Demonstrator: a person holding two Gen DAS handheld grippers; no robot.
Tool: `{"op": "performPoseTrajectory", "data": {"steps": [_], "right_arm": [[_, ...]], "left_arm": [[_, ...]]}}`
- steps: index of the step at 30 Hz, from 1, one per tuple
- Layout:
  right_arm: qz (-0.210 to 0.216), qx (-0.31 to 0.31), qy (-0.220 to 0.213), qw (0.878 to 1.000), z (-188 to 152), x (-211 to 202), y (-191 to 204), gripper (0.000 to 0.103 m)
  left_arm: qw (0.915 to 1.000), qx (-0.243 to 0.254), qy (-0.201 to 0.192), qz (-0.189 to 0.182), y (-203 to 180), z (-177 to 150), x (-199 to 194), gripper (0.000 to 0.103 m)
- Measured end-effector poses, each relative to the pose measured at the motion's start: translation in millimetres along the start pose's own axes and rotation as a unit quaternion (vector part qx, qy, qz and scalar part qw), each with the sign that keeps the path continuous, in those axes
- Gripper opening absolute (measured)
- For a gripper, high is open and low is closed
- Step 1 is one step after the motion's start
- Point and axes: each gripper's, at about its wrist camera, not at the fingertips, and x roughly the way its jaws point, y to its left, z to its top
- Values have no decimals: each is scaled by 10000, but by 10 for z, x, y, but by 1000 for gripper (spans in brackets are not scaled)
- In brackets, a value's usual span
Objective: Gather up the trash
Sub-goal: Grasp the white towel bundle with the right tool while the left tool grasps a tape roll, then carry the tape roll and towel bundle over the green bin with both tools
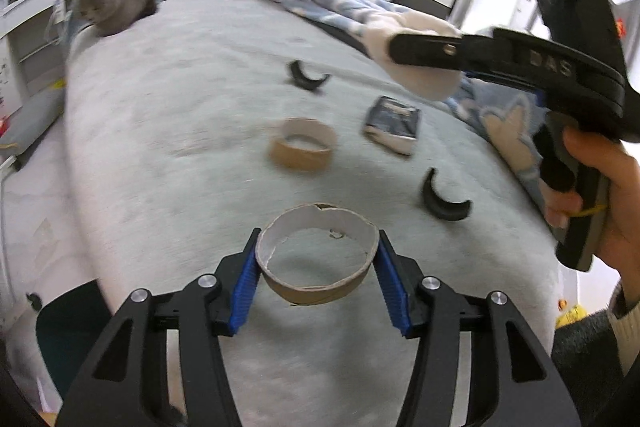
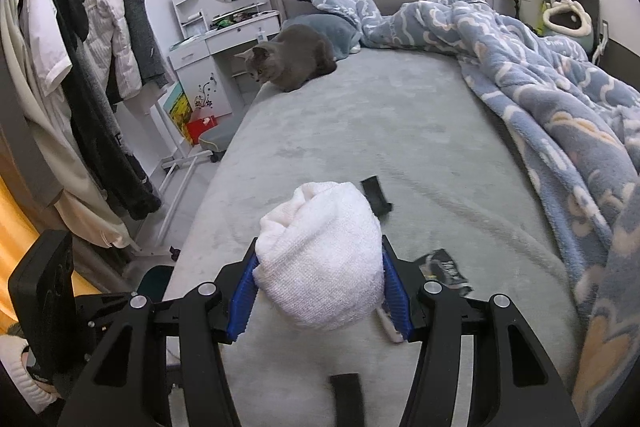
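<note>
Clamped between the blue pads of the left tool (image 1: 317, 259): a torn cardboard ring (image 1: 317, 255), lifted clear of the bed (image 1: 160, 99). Clamped likewise in the right tool (image 2: 319, 275): a bunched white towel (image 2: 320, 255), held above the bed's near end. Two items in hand, then, but not yet dropped anywhere; no bin or bag visible in either view.

Left to gather on the grey bedcover, as far as can be seen: a second cardboard ring (image 1: 302, 143) further up the bed, a crumpled dark wrapper (image 1: 393, 125) beside it, and two curved black plastic pieces, one far (image 1: 307, 77), one near the right edge (image 1: 442, 201). Probably early to middle of the job, most litter untouched.

Worth noting: a grey cat (image 1: 116, 5) crouched at the far corner, well apart from the trash, and a rumpled blue blanket (image 2: 540, 87) along the right side, possibly hiding more.
</note>
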Motion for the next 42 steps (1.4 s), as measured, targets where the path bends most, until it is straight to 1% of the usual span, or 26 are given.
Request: {"op": "performPoseTrajectory", "data": {"steps": [4, 14, 26, 37, 42], "right_arm": [[68, -56, -4, 10000, 10, 41, 166, 56], [241, -181, 134, 9995, -23, 198, 596, 56], [502, -433, 461, 9967, -87, 505, 1155, 56], [784, -664, 722, 9921, -88, 768, 1595, 56], [902, -753, 813, 9897, -95, 871, 1775, 56]], "left_arm": [[9995, -177, -70, 267, 183, -50, -143, 58], [9961, -572, -144, 659, 571, -233, -466, 58], [9877, -1110, -104, 1092, 1088, -449, -743, 58], [9750, -1603, 319, 1506, 1599, -687, -803, 58], [9680, -1865, 540, 1588, 1803, -812, -821, 58]]}}
